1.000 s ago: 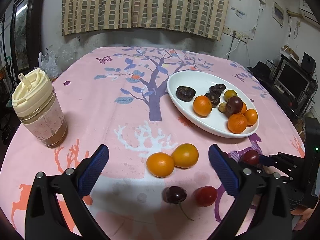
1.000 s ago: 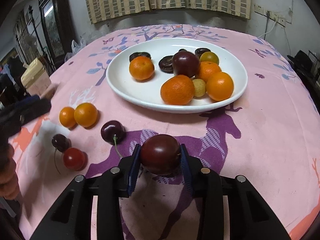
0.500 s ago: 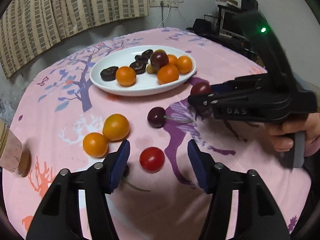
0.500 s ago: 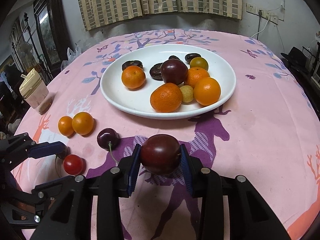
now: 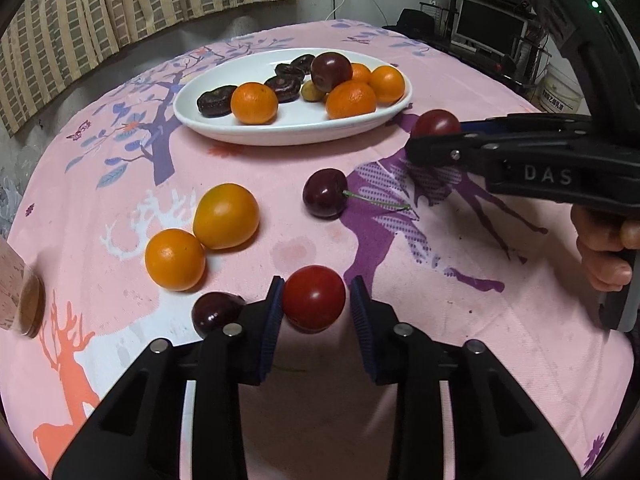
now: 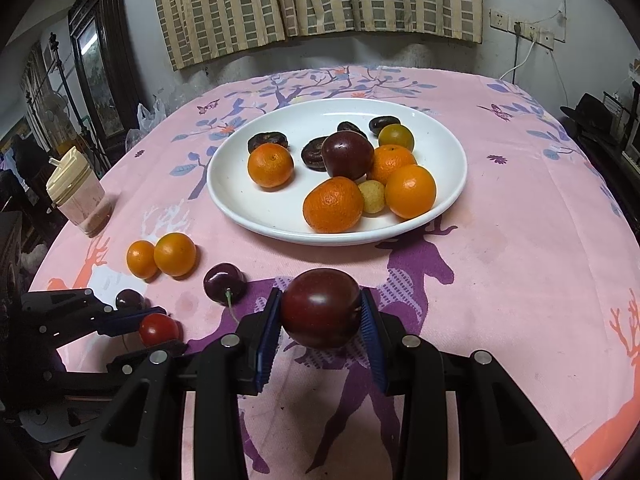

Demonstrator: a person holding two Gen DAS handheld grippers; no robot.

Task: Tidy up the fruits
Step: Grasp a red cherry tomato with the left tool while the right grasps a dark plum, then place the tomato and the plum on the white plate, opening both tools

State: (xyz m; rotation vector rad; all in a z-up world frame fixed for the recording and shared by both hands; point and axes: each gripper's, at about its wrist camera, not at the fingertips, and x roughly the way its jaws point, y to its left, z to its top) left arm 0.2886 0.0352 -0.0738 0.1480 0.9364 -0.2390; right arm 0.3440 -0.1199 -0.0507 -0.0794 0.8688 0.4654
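While its jaws have just been closing, left gripper brackets small red cherry tomato, right pad apart; dark cherry crowds left. Right gripper clenches dark round plum short of white oval plate, bare cloth between.

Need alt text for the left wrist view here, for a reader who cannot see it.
The left gripper, whose jaws have just been closing, brackets a small red tomato on the pink patterned tablecloth, its left pad touching. Beside it lie two orange fruits and two dark cherries. Beyond, the right gripper holds a dark red plum near a white oval plate of fruit.
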